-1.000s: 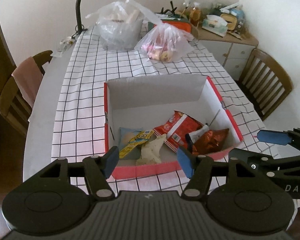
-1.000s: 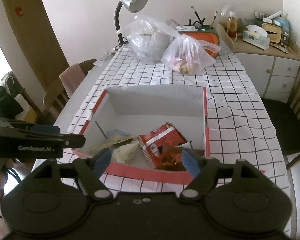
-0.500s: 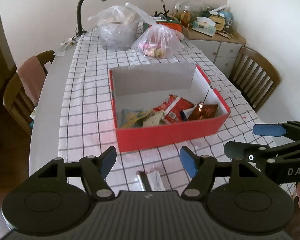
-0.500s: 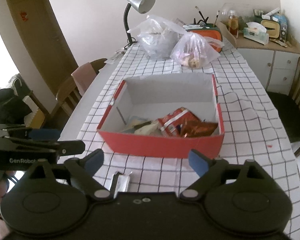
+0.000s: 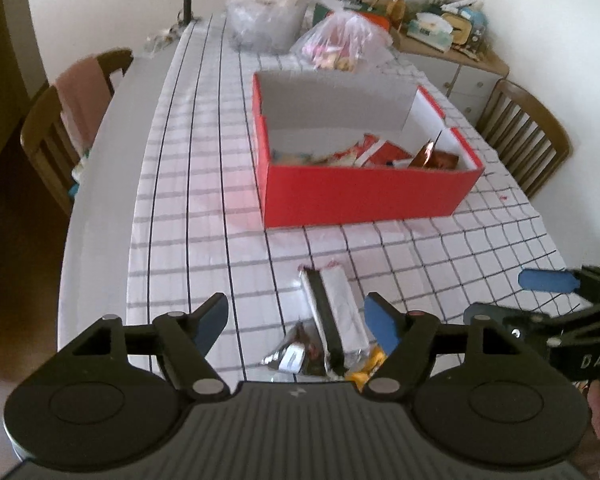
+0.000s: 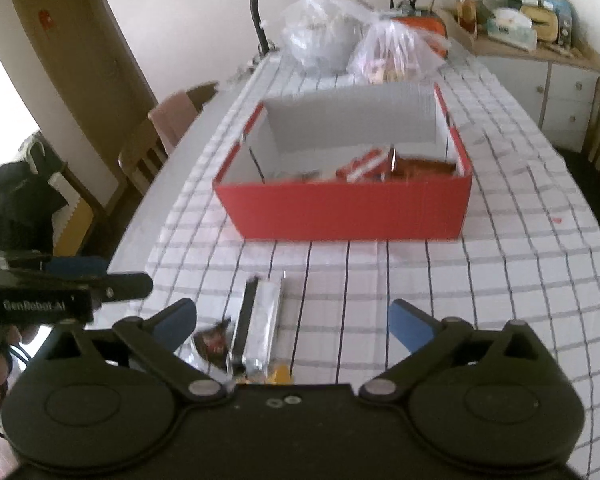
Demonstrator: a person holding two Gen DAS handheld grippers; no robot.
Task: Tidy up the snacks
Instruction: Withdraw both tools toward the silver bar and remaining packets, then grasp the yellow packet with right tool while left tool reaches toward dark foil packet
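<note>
Both cameras are now viewing the red box (image 5: 364,196) from farther back than a second ago, exposing loose snacks on the checked tablecloth (image 5: 204,216). At lower left, the left gripper (image 5: 296,322) is opening its jaws, empty, with a silver wrapper (image 5: 342,312) lying between them at lower centre. At right, the right gripper (image 6: 292,322) is opening toward full width, holding nothing. The next pickup is likely starting.
</note>
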